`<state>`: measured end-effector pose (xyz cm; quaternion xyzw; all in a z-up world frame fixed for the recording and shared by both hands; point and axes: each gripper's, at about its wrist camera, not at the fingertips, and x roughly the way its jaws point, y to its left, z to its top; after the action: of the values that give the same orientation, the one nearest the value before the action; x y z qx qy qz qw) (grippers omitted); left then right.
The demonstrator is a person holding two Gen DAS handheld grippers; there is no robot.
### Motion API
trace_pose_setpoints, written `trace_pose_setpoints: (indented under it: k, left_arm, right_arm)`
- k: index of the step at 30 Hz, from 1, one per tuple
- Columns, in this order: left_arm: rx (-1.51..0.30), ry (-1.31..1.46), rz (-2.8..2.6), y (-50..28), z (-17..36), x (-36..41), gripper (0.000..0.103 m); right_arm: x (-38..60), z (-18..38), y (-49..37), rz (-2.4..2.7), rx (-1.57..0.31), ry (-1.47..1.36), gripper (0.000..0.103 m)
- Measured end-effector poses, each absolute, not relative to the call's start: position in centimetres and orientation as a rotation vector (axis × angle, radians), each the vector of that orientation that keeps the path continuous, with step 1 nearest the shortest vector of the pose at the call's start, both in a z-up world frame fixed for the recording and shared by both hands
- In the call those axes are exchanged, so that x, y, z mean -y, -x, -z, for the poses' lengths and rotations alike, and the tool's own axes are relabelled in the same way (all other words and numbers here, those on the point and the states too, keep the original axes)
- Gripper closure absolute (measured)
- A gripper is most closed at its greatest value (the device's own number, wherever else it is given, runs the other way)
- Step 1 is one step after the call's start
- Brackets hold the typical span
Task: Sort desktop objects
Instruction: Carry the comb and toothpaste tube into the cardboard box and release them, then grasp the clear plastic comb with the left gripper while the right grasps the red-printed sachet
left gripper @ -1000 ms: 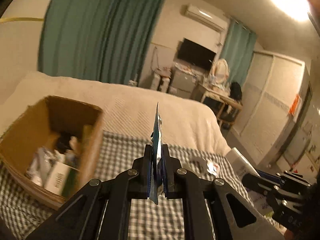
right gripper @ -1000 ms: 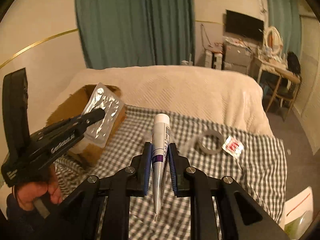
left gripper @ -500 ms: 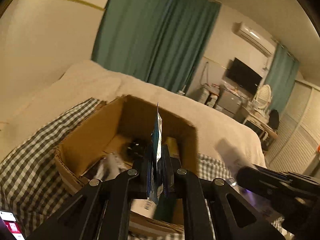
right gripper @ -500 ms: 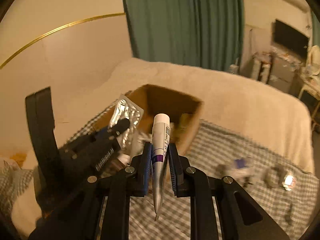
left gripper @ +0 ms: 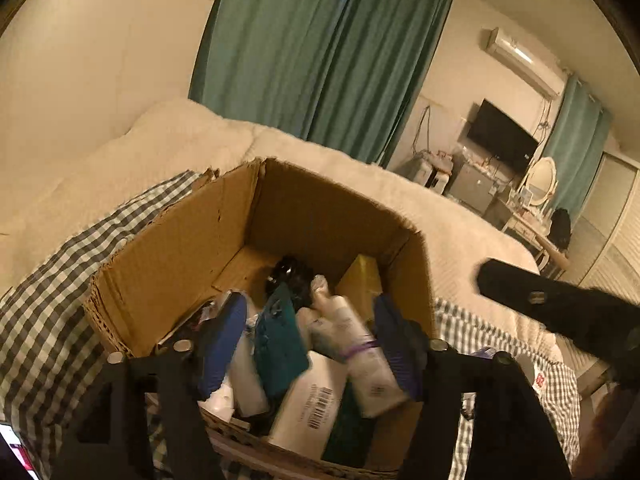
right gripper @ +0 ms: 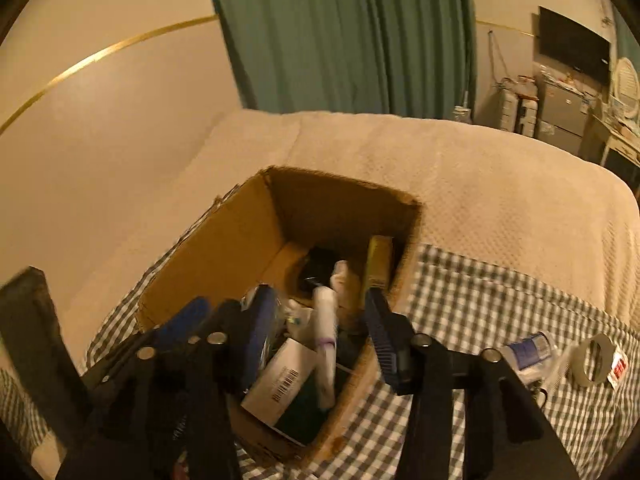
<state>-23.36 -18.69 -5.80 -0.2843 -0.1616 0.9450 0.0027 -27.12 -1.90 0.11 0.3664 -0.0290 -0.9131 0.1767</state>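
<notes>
Left gripper (left gripper: 308, 344) and right gripper (right gripper: 316, 336) tilted down over one cardboard box (right gripper: 224, 256), jaws just opened, nothing pinched. Blister pack (left gripper: 280, 344) and tube (right gripper: 326, 344) loose inside; one tape roll (right gripper: 592, 364) on checked cloth (right gripper: 480, 292)

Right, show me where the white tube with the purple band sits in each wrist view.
Left wrist: the white tube with the purple band lies in the cardboard box, low and right of centre, between the spread fingers.
Right wrist: the tube is low and central, standing steeply among the box's contents.
Shared landmark: the white carton with a barcode, just beside it.
</notes>
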Motion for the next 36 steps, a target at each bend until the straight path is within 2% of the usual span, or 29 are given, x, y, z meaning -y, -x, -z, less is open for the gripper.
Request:
trace_pose_setpoints:
  k: [4,6,10,14,18,23,25,27,31,36]
  left_arm:
    - [0.438,0.881,-2.969,22.1,3.9,16.5,0.03]
    - [0.424,0.859,-2.961,21.2,3.0,15.1,0.017]
    - [0.379,0.81,-2.927,19.4,1.3,10.8,0.01]
    - [0.222,0.798,-2.859,17.8,1.4,4.4,0.0]
    - [0.116,0.881,-2.76,17.7,4.1,-0.7,0.0]
    - [0.143,1.017,-2.715,18.8,9.2,-2.9,0.0]
    - [0.163,1.078,-2.708,19.5,11.3,-3.4,0.0]
    - [0.174,1.123,-2.719,20.4,12.6,-3.7,0.0]
    - [0.184,1.192,-2.734,22.1,14.8,-5.0,0.0]
    - [0.202,1.213,-2.836,23.8,15.5,-7.3,0.0]
  right_arm:
    - [-2.9,-2.2,24.1,2.647,0.124,-1.002,0.056]
    - [-6.1,-3.2,22.1,2.708,0.119,-0.982,0.056]
    - [-13.0,-4.1,17.9,2.832,0.129,-0.983,0.054]
    - [-17.4,-3.9,13.9,2.94,0.097,-0.989,0.052]
    - [-21.0,-1.3,11.0,2.981,0.143,-1.022,0.049]
    - [-23.8,2.8,10.3,3.001,0.203,-1.089,0.048]
    - [-24.8,4.9,10.8,3.005,0.235,-1.106,0.044]
    - [-25.4,7.1,11.3,3.02,0.26,-1.119,0.032]
    - [-26.8,10.9,13.2,3.055,0.24,-1.15,0.032]
    - [-30.4,13.0,17.1,3.094,0.263,-1.182,0.032]
